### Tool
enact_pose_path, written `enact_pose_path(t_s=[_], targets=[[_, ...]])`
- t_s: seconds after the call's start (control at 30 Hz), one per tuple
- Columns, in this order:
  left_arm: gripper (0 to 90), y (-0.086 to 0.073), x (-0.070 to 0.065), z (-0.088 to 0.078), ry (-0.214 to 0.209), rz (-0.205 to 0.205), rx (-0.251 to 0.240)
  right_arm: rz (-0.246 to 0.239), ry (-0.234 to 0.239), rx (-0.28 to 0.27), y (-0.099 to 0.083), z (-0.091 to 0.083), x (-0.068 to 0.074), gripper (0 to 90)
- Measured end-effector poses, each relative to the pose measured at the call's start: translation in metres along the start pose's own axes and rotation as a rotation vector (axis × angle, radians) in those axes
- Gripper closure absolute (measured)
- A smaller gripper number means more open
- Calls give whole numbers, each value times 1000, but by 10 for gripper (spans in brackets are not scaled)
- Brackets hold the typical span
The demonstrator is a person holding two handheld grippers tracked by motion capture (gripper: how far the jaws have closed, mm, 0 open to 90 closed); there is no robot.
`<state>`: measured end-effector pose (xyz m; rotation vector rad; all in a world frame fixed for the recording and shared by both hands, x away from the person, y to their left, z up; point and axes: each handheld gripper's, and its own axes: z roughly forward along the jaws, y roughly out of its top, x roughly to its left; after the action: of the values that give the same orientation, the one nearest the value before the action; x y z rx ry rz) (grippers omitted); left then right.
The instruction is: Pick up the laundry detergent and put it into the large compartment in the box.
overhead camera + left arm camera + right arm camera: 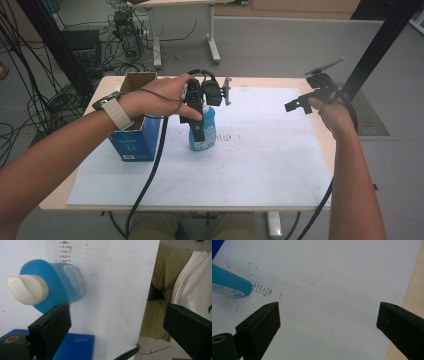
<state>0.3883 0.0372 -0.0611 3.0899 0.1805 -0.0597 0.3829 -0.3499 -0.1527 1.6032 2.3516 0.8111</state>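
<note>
Blue box [131, 142]: I see it open-topped at the table's left, just beside the bottle.
Left tongs [197, 117]: mine hang over the blue bottle [202, 135], jaws spread wide; in the left gripper view its white cap [27, 289] sits off the left jaw, ungripped.
Progress: I judge the grasp not yet made; closing and lifting remain.
Right tongs [295, 105]: wide, empty, well apart above the white sheet [260, 150].

The left hand-held gripper [199, 112] is hanging low over the worktop, its jaws standing wide apart and pointing down, with the left forearm reaching in across from the near left. The right hand-held gripper [295, 105] is hovering higher at the right, jaws likewise spread wide, the right forearm stretching straight forward.
</note>
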Motion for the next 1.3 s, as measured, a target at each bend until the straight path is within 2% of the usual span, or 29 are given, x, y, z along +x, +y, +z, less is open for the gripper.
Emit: enact_pose_path(t_s=[0.13,0.4,0.8,0.93,1.3], targets=[[77,0,-1,-2,14,-16,-4,-2,1,-2,0,-1,0,52],[70,0,0,-6,15,-29,-8,7,-2,-5,-3,-3,-2,53],[70,2,3,-14,29,-74,-4,9,-2,-5,-3,-3,-3,53],[69,0,7,-21,28,-105,-20,8,-1,-6,-3,-2,-3,53],[67,1,19,-31,24,-185,-21,10,-1,-5,-2,-2,-4,53]])
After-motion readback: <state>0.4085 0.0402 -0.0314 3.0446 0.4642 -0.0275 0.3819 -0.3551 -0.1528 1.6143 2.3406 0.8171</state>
